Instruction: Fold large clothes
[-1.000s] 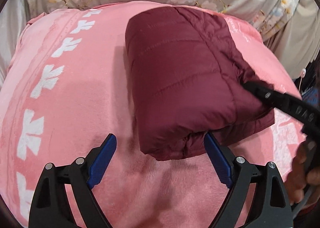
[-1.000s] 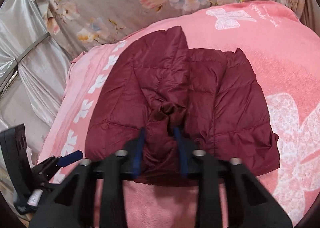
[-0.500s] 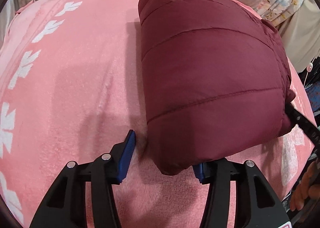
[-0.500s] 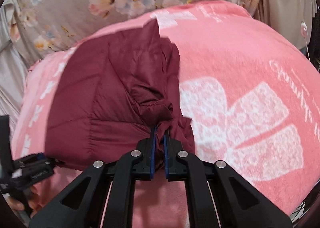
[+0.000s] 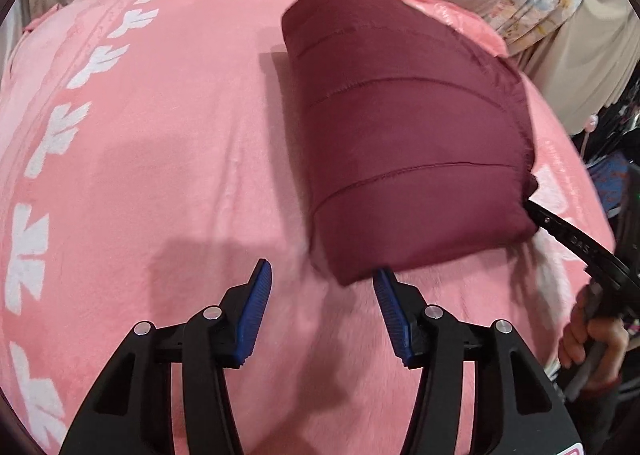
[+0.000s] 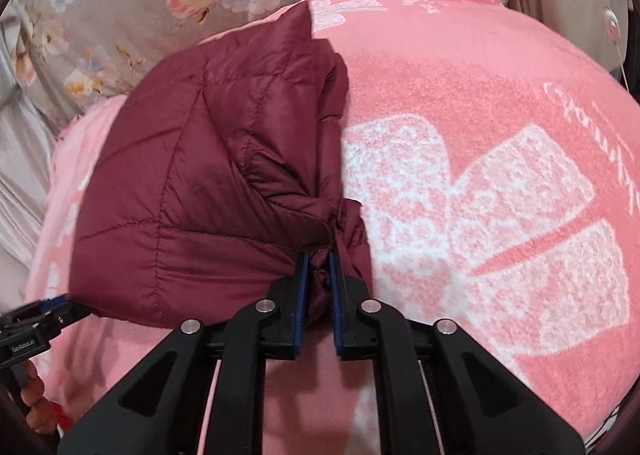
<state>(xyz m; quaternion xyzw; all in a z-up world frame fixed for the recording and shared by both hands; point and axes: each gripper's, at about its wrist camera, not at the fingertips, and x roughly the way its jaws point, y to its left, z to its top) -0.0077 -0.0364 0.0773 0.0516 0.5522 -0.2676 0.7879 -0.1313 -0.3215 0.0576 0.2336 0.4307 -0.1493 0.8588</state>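
Left wrist view: maroon quilted jacket (image 5: 404, 143) folded into a puffy block on the pink blanket (image 5: 168, 159). Left gripper (image 5: 322, 287) fingers half-wide and opening, nothing pinched; near corner over right fingertip.

Right wrist view: bunched open edge, hidden from left. Right gripper (image 6: 318, 275) fingers narrow, opening slightly, pinching jacket (image 6: 208, 183) fabric.

Left tool's (image 5: 320, 287) right pad tip hidden under folded maroon puffer jacket (image 5: 400, 143); right tool's (image 6: 318, 275) fingertips buried in jacket fabric.
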